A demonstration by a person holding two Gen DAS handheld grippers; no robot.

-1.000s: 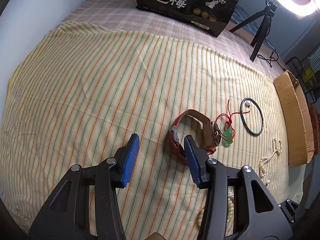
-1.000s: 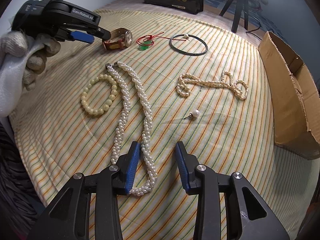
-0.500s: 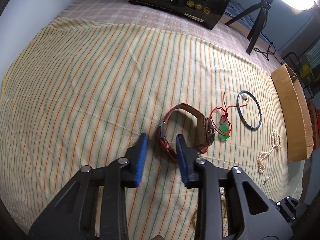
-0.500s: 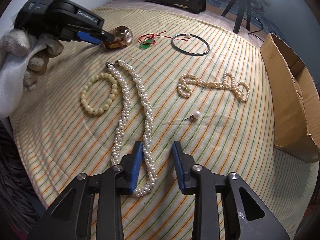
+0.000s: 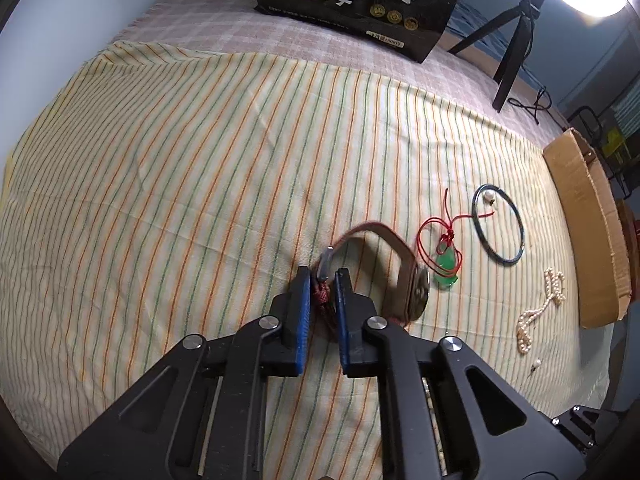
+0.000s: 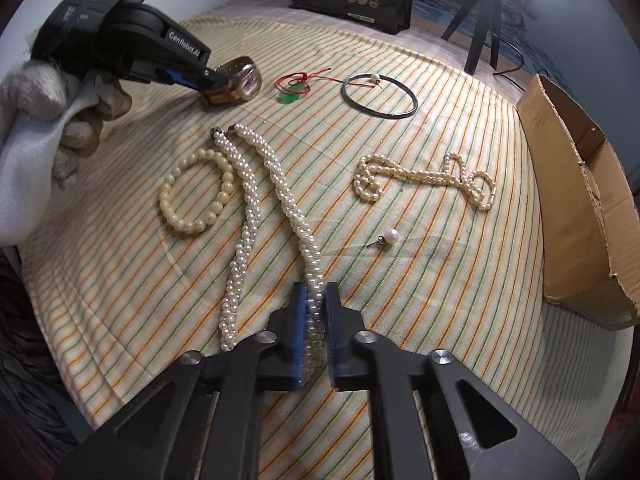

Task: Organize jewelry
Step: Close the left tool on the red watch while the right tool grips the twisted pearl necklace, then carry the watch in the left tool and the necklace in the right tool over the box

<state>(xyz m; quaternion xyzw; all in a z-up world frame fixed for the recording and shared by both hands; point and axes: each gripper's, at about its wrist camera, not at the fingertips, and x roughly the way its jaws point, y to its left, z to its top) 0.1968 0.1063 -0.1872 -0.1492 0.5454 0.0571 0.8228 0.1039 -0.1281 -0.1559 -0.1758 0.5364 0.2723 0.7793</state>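
Observation:
My left gripper (image 5: pixel 322 280) is shut on the red strap of a wristwatch (image 5: pixel 400 276) on the striped cloth; the right wrist view shows it at the far left (image 6: pixel 212 80) on the watch (image 6: pixel 240 80). My right gripper (image 6: pixel 314 304) is shut on one strand of a long twisted pearl necklace (image 6: pixel 276 184) lying in a V. A cream bead bracelet (image 6: pixel 196 192), a smaller pearl strand (image 6: pixel 424 178), a loose pearl earring (image 6: pixel 390 236), a green pendant on red cord (image 6: pixel 296 90) and a dark bangle (image 6: pixel 378 96) lie around.
An open cardboard box (image 6: pixel 576 184) stands at the cloth's right edge. A black printed bag (image 5: pixel 352 4) and a tripod (image 5: pixel 516 44) stand at the back. The striped cloth (image 5: pixel 180 160) covers the surface.
Both grippers have closed: the left onto the watch strap, the right onto the pearl necklace strand. Both moved slightly forward.

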